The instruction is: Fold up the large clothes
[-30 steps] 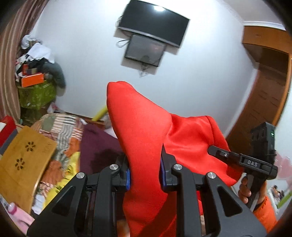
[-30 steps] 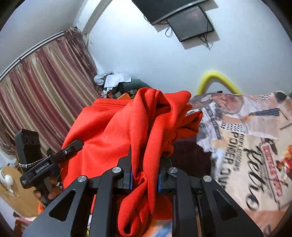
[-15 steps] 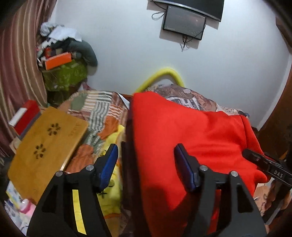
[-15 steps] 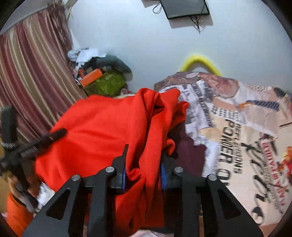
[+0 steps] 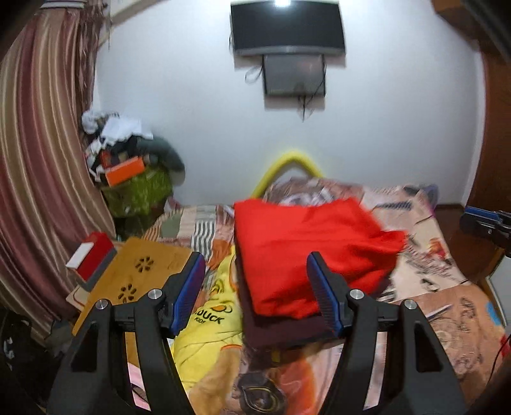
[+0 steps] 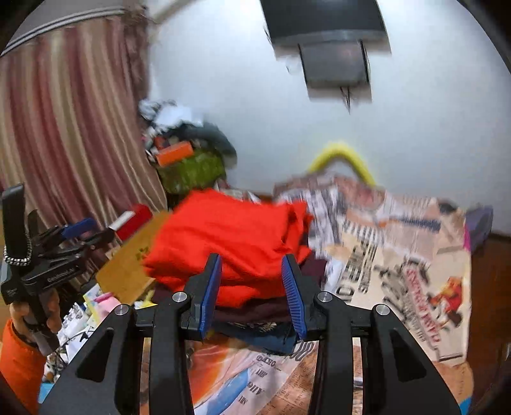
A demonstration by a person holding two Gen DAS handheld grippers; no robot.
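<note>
A folded red garment [image 5: 306,245] lies on top of a dark maroon folded garment [image 5: 281,332] on the bed; it also shows in the right wrist view [image 6: 230,236]. My left gripper [image 5: 255,290] is open and empty, drawn back in front of the stack. My right gripper [image 6: 252,290] is open and empty, just in front of the stack. The left gripper shows at the left of the right wrist view [image 6: 76,233], held in a hand. The right gripper's tip shows at the right edge of the left wrist view [image 5: 482,220].
The bed has a printed cover [image 6: 399,255]. A yellow garment [image 5: 210,322] lies left of the stack. A wooden lap table [image 5: 134,274] with a red box [image 5: 92,258] stands at the left. A cluttered pile [image 5: 127,166], a curtain [image 5: 38,159] and a wall TV [image 5: 287,28] are behind.
Both grippers let go of the red garment and opened. The garment dropped onto the maroon stack on the bed. Both grippers drew back from it.
</note>
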